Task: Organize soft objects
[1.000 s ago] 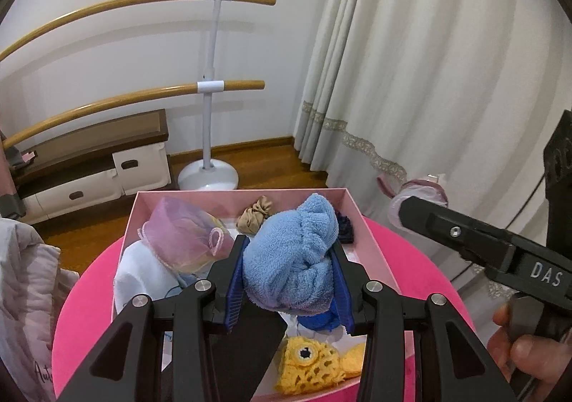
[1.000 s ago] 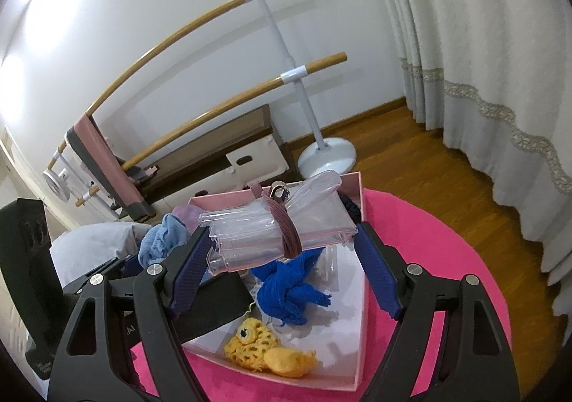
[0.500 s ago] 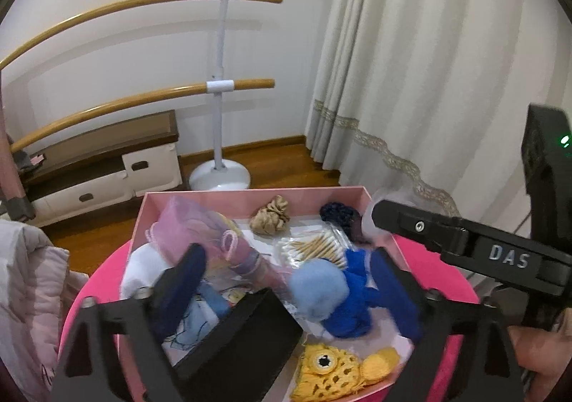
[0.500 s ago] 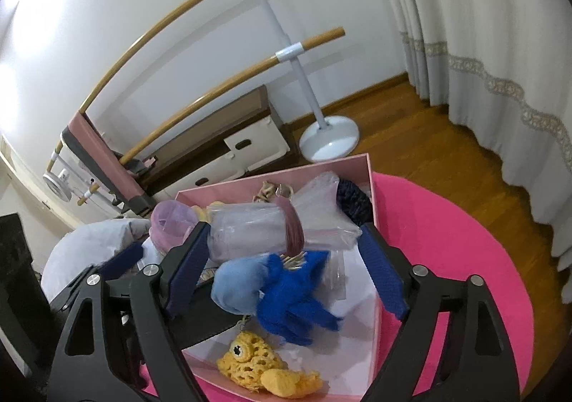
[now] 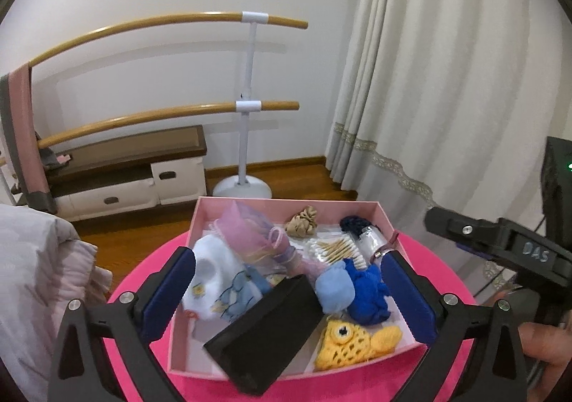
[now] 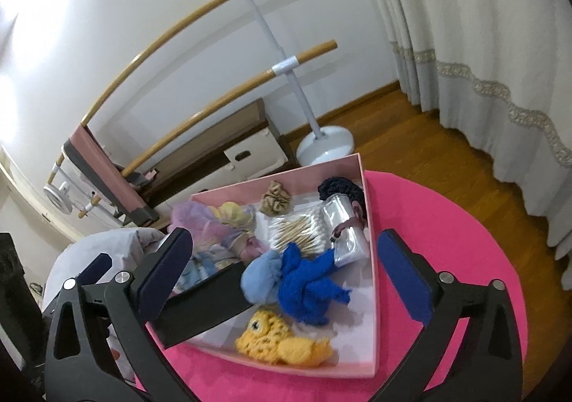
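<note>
Released: blue towel (image 5: pixel 334 289), clear pouch (image 6: pixel 345 241) in box (image 5: pixel 286 203); two claws opening.

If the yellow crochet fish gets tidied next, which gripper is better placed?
Probably the right gripper: its jaws are opening with nothing between them, and the yellow crochet fish lies unobstructed just below. For the left gripper, a black wedge crowds it.

One pink box (image 5: pixel 384 216) is counted on one round pink worktop (image 6: pixel 447 223). Inside it are counted one yellow crocheted fish (image 6: pixel 282 337) at 6 o'clock, two blue cloths (image 6: pixel 307 287), one tan scrunchie (image 6: pixel 275 201) at 12 o'clock, one dark knitted piece (image 6: pixel 339 189), one packet of cotton swabs (image 6: pixel 296 232), one clear pouch (image 6: pixel 345 237), one black wedge (image 5: pixel 264 330) and one white sock bundle (image 5: pixel 214 280). Two tongs (image 5: pixel 286 291) (image 6: pixel 282 280) are counted.
</note>
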The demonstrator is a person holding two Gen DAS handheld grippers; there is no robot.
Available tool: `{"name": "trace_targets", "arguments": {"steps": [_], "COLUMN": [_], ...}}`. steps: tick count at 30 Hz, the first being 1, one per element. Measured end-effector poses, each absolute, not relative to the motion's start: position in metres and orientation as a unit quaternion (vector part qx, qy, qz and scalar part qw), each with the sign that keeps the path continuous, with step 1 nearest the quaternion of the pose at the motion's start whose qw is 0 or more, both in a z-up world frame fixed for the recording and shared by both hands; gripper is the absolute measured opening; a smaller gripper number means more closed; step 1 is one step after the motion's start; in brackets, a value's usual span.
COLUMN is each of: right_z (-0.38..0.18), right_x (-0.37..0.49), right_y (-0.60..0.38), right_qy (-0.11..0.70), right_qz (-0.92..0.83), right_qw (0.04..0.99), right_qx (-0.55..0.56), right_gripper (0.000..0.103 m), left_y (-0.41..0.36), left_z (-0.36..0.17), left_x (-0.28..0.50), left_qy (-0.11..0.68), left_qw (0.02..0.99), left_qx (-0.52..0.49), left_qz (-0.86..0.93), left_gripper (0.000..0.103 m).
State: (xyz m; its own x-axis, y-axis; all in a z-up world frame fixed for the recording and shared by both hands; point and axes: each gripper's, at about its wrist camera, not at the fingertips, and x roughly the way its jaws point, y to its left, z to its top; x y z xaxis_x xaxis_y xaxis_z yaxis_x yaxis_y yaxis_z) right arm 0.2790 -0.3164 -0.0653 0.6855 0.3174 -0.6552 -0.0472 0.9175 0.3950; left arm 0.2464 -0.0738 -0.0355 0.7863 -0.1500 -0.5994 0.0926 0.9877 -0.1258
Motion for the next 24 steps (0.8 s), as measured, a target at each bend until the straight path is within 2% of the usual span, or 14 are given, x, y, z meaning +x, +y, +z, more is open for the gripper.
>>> {"name": "trace_targets", "arguments": {"steps": [12, 24], "right_z": [-0.005, 0.022], "right_x": [0.146, 0.018], "right_y": [-0.286, -0.245], "right_qy": [0.313, 0.263], "right_qz": [0.082, 0.068], "right_qw": [0.937, 0.956], "right_qx": [0.134, 0.110], "right_gripper": [0.103, 0.103], "left_y": [-0.052, -0.027], "left_z": [-0.003, 0.005], "left_x": [0.115, -0.012], "left_qy": [0.276, 0.245], "left_qw": [0.959, 0.969], "left_qx": [-0.032, -0.008], "left_qz": [-0.060, -0.038], "left_gripper": [0.103, 0.103]}}
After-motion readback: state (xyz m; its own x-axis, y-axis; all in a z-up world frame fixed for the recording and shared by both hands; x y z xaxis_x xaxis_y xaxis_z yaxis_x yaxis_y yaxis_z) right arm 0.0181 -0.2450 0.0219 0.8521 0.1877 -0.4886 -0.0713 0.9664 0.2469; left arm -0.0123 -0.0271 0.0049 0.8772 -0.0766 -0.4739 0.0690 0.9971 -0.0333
